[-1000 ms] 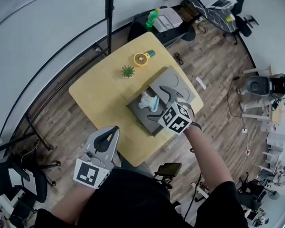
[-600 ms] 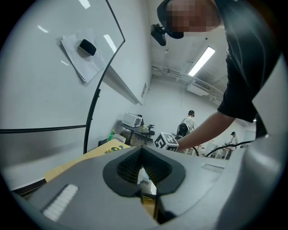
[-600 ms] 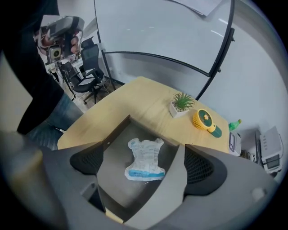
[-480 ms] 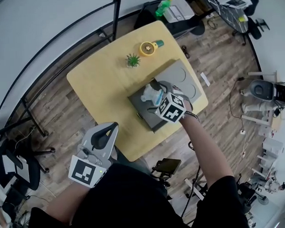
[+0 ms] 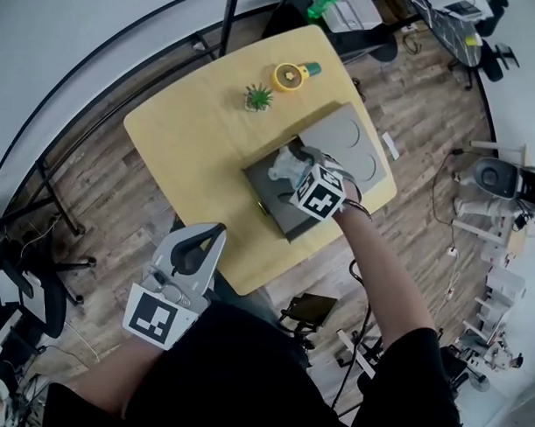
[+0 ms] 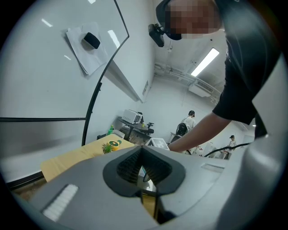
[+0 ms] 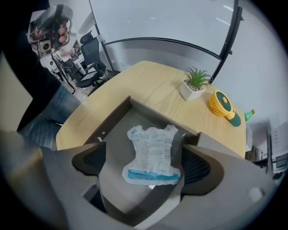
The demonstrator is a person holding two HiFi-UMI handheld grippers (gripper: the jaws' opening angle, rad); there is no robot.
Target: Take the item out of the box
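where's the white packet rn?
Right gripper view, centre: the white packet lies on the floor of the grey box, between the right gripper's open jaws, not yet gripped.

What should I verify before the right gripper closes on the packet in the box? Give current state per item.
1. Right gripper open: ok, jaws wide apart.
2. Packet lined up: ok, in the right gripper view it lies flat between the two jaws.
3. Jaws low enough to pinch the packet: cannot tell, no contact shows.
4. Box open, nothing covering the packet: ok.
5. Left gripper out of the way: ok, shut, empty, held back from the box.
6. Potted plant and yellow fan clear of the lift path: ok, both stand on the table beyond the box.
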